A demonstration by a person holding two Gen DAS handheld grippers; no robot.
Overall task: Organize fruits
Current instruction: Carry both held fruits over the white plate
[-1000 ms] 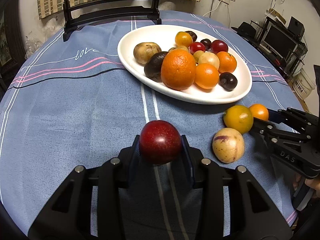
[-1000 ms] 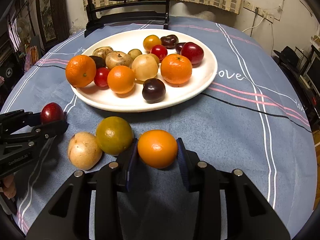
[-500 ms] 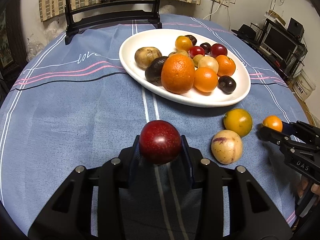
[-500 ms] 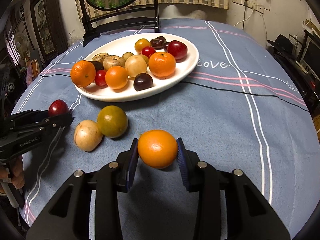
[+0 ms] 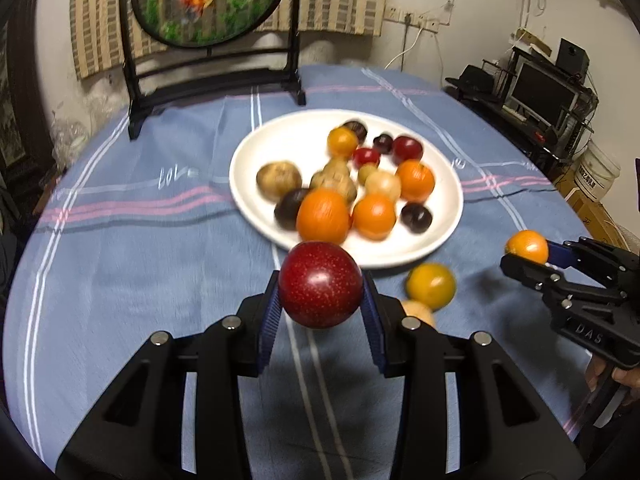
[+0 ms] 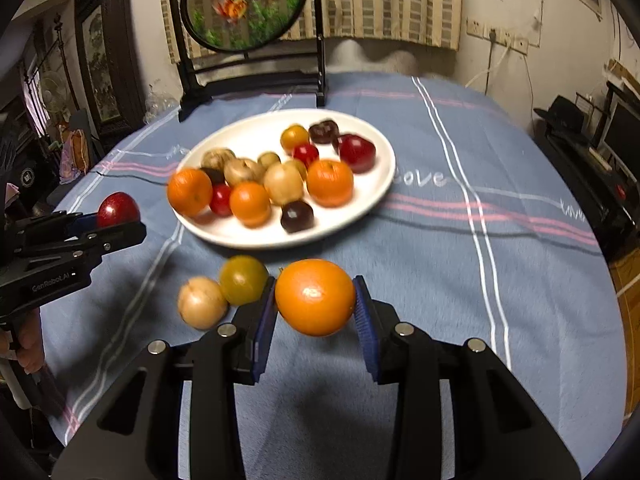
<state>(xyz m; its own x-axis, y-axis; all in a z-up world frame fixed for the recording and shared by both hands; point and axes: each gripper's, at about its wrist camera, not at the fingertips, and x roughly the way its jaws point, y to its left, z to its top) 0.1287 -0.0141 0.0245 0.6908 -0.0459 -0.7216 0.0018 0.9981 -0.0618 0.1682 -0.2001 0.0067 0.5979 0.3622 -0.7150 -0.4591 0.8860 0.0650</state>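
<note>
My left gripper is shut on a dark red plum and holds it above the blue cloth, short of the white plate. My right gripper is shut on an orange, also lifted above the cloth. The plate holds several oranges, plums and pale fruits. A yellow-green citrus and a pale tan fruit lie on the cloth in front of the plate. The left gripper with the plum shows at the left of the right wrist view; the right gripper's orange shows at the right of the left wrist view.
A round framed picture on a black stand stands at the table's far edge behind the plate. Shelves with a monitor are off the table to the right. The round table's edge curves close on both sides.
Both grippers have risen and pulled back with their fruits; the views now look more level, showing the picture stand. The plate and loose fruits stayed put.
</note>
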